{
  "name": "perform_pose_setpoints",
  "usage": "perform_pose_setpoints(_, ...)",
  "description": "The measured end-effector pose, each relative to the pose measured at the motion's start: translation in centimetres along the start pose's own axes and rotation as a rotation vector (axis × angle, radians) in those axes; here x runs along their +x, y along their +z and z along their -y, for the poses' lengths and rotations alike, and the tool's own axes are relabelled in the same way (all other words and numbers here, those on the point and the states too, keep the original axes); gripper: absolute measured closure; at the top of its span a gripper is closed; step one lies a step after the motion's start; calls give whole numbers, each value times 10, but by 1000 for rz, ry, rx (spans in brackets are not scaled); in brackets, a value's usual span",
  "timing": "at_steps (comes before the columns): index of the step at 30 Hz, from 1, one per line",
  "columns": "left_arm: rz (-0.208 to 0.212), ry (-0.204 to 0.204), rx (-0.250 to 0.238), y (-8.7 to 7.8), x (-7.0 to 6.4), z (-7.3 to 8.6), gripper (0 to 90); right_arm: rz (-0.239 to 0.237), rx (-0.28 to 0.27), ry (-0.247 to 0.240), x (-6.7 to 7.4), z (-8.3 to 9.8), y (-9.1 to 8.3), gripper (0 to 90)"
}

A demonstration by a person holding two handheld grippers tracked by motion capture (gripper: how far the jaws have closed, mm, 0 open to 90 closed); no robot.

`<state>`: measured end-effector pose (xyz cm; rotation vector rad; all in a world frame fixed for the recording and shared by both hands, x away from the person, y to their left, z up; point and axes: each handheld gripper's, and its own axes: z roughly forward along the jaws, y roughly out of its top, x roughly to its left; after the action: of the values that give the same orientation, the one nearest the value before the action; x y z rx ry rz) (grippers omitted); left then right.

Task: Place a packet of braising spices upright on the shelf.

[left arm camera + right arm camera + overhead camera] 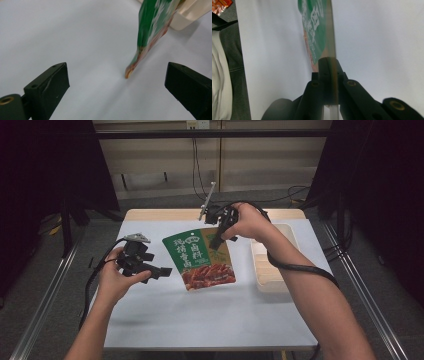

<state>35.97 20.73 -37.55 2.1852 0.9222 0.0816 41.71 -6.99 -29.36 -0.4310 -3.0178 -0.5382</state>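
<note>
A green food pouch [202, 259] with white lettering and a picture of red meat hangs above the middle of the white table [200, 320]. My right gripper [218, 239] is shut on its upper right edge. In the right gripper view the jaws pinch the pouch's edge [329, 37] and the pouch [317, 27] runs away from the camera. My left gripper [165, 270] stands open just left of the pouch, a little above the table. In the left gripper view the pouch [150, 32] hangs ahead between the two wide-apart jaws, its lower corner near the table.
A cream plastic tray [272, 265] sits at the right of the table, behind the right forearm; its corner [190, 12] shows in the left gripper view. Cables trail from both grippers. Metal rails run along both sides of the table.
</note>
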Motion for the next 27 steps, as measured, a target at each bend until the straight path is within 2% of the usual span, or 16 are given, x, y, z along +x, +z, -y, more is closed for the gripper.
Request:
perform_pose_setpoints(4,-37,-8,2,7,6,11,40,4,-2,11,-2,-1,-3,900)
perform_pose_setpoints(10,-47,-23,9,14,13,25,25,27,-18,23,-7,0,-6,900)
perform_pose_setpoints(12,-63,-26,0,16,13,29,15,25,-18,34,-8,1,-7,900)
perform_pose_setpoints(15,-59,-17,-3,17,15,38,2,28,-17,39,-10,2,-10,900)
perform_pose_setpoints(16,-40,-6,8,16,16,40,0,30,-14,33,-10,2,-11,900)
perform_pose_setpoints(17,-33,-12,1,18,16,44,0,28,-13,34,-11,2,-11,900)
perform_pose_setpoints(19,-44,-30,-4,20,17,49,0,34,-13,49,-13,4,-14,900)
perform_pose_setpoints(22,-23,-39,10,21,19,54,0,38,-9,57,-15,5,-17,900)
perform_pose_setpoints(24,-25,-47,20,20,21,56,0,47,-4,56,-18,6,-21,900)
perform_pose_setpoints(26,-18,-54,11,20,23,59,0,48,-2,53,-20,7,-24,900)
perform_pose_setpoints(27,-17,-56,13,19,23,60,0,47,-9,74,-20,7,-25,900)
